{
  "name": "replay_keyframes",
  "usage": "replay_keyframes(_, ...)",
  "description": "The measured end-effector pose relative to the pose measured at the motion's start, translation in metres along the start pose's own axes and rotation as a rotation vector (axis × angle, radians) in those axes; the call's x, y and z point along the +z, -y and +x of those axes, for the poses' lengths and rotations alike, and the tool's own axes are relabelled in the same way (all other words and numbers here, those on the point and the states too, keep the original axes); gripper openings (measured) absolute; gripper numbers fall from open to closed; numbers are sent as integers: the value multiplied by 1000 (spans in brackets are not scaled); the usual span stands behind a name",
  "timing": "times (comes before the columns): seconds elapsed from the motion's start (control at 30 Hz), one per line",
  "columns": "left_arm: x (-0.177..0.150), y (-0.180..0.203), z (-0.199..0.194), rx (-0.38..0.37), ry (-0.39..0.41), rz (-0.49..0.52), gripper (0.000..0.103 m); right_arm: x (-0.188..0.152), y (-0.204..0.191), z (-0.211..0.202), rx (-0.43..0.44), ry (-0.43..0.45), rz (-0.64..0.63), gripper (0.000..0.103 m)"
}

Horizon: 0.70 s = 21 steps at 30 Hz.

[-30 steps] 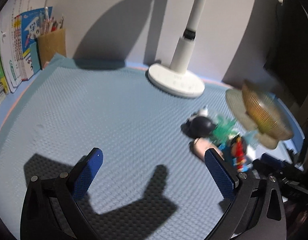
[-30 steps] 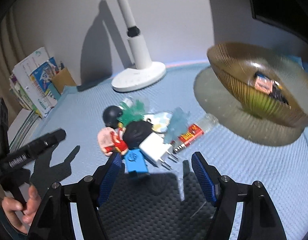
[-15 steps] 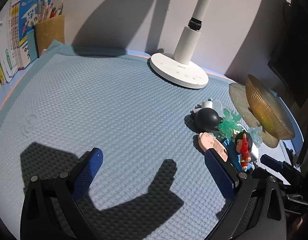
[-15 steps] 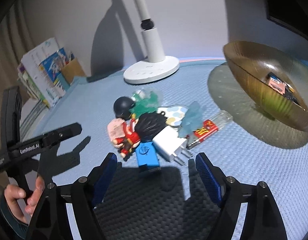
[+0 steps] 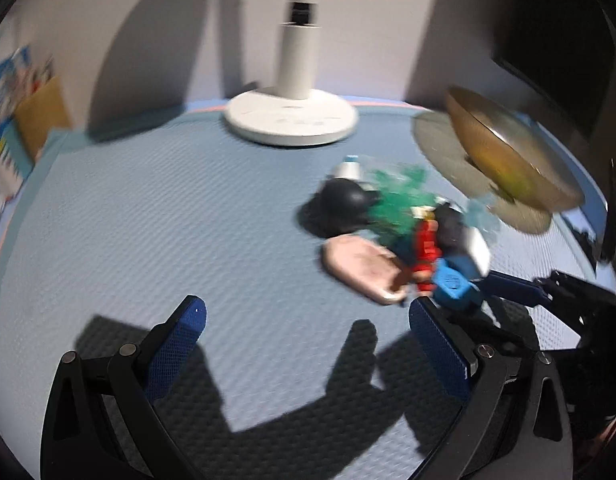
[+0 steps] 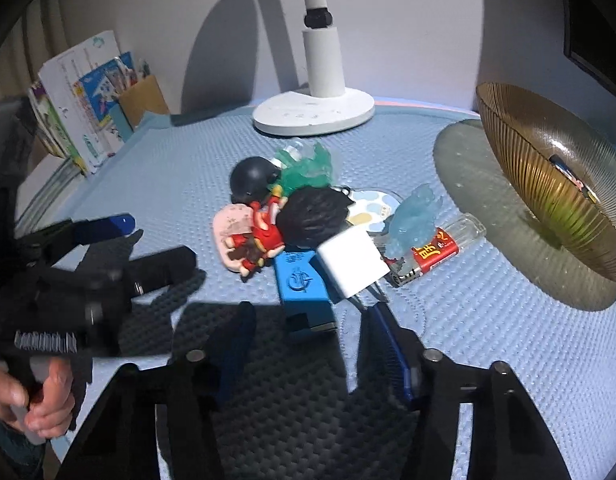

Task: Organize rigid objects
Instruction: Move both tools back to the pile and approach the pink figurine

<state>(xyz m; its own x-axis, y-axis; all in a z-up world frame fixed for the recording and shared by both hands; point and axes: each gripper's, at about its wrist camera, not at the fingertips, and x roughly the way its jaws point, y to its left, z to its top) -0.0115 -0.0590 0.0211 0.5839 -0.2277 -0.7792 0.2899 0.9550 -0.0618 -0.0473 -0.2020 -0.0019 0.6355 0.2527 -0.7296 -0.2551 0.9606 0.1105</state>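
Amber glass bowl (image 6: 548, 184) holds just a couple bits, pile w/ blue block (image 6: 304, 292) waits on mat; our right claw (image 6: 308, 344) closing round block, no contact yet, left claw (image 5: 308, 344) open, empty.

The whole left wrist view is smeared by motion, so the toy pile (image 5: 404, 232) and the amber bowl (image 5: 508, 160) lose their detail, while in the right wrist view the lamp (image 6: 320, 40) is cut by the top edge and the bowl's contents (image 6: 568, 172) stay unreadable.
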Motion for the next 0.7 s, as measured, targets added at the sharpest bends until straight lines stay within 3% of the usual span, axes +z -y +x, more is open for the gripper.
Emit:
replay_keyframes(0.07, 7, 10, 6, -1, -16, 22, 102, 1, 4, 1, -11, -3, 19, 38)
replay_keyframes(0.37, 20, 14, 38, -15, -103, 20, 101, -1, 9, 0, 26, -1, 42, 33)
replay_keyframes(0.5, 15, -1, 25, -7, -85, 3, 77, -3, 3, -3, 43, -8, 19, 33)
replay_keyframes(0.63, 5, -40, 14, 96, -90, -31, 77, -15, -13, -12, 169, -44, -37, 33)
replay_keyframes(0.7, 1, -58, 9, 89, -91, -68, 76, -23, -19, -15, 192, -48, -38, 33)
